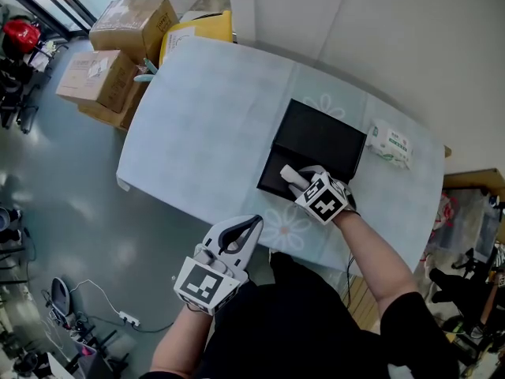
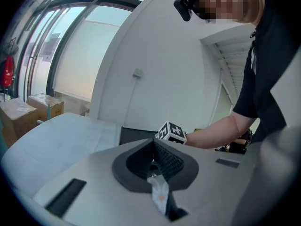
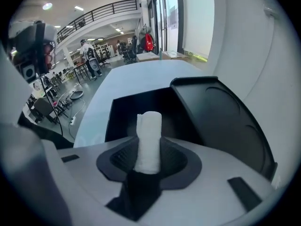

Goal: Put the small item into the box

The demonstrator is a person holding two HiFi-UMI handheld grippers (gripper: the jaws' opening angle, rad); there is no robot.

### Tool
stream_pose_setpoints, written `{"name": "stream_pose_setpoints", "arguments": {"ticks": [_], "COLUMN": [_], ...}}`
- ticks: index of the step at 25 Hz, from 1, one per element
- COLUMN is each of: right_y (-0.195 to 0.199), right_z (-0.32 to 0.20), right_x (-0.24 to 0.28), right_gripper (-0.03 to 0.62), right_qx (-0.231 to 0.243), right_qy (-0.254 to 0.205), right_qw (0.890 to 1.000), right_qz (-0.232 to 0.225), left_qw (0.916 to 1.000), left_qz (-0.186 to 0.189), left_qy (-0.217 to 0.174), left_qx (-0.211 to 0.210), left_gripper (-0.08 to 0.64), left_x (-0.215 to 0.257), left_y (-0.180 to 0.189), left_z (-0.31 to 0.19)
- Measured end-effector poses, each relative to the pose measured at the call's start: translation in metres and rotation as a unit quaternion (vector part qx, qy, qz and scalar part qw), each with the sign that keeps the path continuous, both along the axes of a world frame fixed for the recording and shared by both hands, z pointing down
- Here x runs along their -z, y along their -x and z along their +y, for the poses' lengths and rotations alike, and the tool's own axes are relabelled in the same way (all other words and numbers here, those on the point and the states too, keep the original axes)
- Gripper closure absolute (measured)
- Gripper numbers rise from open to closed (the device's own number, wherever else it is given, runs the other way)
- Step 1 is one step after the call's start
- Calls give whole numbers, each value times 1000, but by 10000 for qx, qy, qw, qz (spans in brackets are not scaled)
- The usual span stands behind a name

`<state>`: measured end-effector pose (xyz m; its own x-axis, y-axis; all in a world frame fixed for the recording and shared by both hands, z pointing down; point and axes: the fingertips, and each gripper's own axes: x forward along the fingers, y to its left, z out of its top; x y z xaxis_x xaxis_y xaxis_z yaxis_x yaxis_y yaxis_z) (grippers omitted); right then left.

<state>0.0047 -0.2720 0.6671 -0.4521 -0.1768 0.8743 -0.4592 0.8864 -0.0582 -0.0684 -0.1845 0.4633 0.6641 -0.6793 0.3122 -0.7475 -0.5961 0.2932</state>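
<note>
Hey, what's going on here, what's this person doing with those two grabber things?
A person is working at a cloth-covered table with a handheld gripper in each hand. The right gripper is clamped on a small white roll and holds it over the open black box, not yet released. The left gripper, jaws together and empty, hangs by the table's near edge.

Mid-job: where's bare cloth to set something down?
Widest free patch: the pale blue tablecloth left of the open black box, out to the edge. A narrow strip lies between box and near edge. Crowded: the right end, with a white tissue pack near the box, and the box's front, where the right gripper holds a white roll.
</note>
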Motion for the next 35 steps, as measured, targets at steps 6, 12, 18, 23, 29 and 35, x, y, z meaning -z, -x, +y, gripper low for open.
{"name": "stream_pose_setpoints", "arguments": {"ticks": [6, 12, 18, 23, 29, 35], "right_y": [-2, -2, -5, -6, -7, -10], "right_z": [-1, 0, -4, -3, -3, 10], "right_x": [-12, -18, -11, 9, 63, 147], "right_gripper": [448, 446, 436, 428, 431, 581], "right_qx": [-9, -61, -217, -423, -1261, -2258], "right_qy": [113, 153, 57, -90, -490, -1191], "right_qw": [9997, 9995, 9994, 9989, 9892, 9475], "right_qz": [216, 271, 269, 198, -572, -1925], "left_qw": [10000, 9999, 9999, 9996, 9979, 9931], "left_qz": [44, 43, 39, 42, -134, -33], "left_qy": [42, 69, 27, -69, -294, -576], "left_qx": [-15, -71, -137, -288, -553, -1021], "left_gripper": [561, 561, 561, 561, 561, 561], "left_x": [-4, -4, 2, 10, 26, 40], "left_y": [4, 8, 14, 18, 21, 14], "left_z": [-4, -5, -4, 1, 3, 18]}}
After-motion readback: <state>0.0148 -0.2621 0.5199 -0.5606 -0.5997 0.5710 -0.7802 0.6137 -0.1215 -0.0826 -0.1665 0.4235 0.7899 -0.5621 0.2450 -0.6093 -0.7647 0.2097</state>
